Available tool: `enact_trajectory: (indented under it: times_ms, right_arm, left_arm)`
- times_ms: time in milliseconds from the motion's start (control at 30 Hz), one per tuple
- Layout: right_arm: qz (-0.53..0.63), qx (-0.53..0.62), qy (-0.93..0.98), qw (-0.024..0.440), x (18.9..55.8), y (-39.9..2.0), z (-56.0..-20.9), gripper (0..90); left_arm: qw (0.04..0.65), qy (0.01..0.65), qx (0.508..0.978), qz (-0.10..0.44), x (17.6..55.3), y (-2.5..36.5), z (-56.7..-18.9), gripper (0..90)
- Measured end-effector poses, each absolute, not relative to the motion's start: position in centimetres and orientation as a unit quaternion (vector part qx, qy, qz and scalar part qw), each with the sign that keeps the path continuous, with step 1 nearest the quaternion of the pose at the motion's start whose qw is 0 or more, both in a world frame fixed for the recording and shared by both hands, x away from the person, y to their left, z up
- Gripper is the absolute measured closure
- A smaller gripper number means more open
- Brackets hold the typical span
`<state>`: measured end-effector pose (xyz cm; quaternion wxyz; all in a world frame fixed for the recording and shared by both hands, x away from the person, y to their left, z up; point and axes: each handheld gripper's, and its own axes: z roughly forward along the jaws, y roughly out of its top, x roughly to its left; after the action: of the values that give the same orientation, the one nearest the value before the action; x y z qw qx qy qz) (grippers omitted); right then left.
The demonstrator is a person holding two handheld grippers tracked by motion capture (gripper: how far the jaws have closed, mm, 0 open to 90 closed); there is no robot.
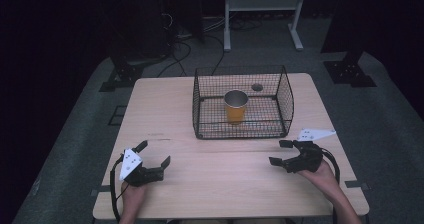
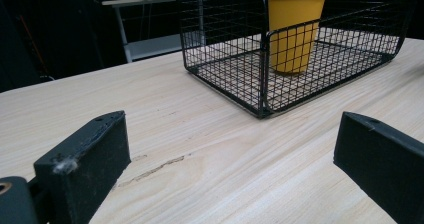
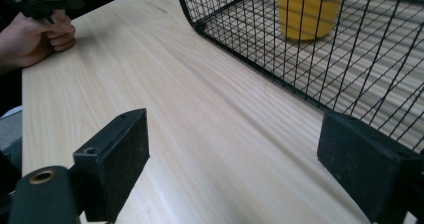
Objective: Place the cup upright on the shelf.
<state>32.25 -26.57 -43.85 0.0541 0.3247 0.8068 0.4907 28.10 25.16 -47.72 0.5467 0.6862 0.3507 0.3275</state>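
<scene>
left gripper [image 1: 155, 153]: near desk's front-left corner, held in left hand [image 1: 132, 190], jaws wide apart, nothing between | right gripper [image 1: 281, 152]: near front-right corner, held in right hand [image 1: 320, 173], jaws wide apart, nothing between

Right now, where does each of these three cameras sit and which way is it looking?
High view: above the person's side, looking forward and down on the table, the wire basket and yellow cup; both forearms, left tool and right tool show.
Left gripper view: rides on the left tool, low over the table, facing the basket; its open black jaws show.
Right gripper view: rides on the right tool, facing the basket and the person's left hand.
All views share the cup in the basket.
</scene>
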Motion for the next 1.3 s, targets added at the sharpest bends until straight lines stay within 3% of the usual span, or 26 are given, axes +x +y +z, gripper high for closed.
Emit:
enact_trajectory:
  times_ms: [1100,1300]
  right_arm:
    - [0.501,0.376,0.777,0.059,28.6,-30.3,-46.4,12.7]
    - [0.563,0.388,0.728,0.047,26.9,-31.1,-47.6,12.8]
  left_arm:
    - [0.547,0.353,0.685,0.328,28.1,25.2,-47.7,0.8]
    - [0.545,0.353,0.686,0.328,28.2,25.2,-47.7,0.8]
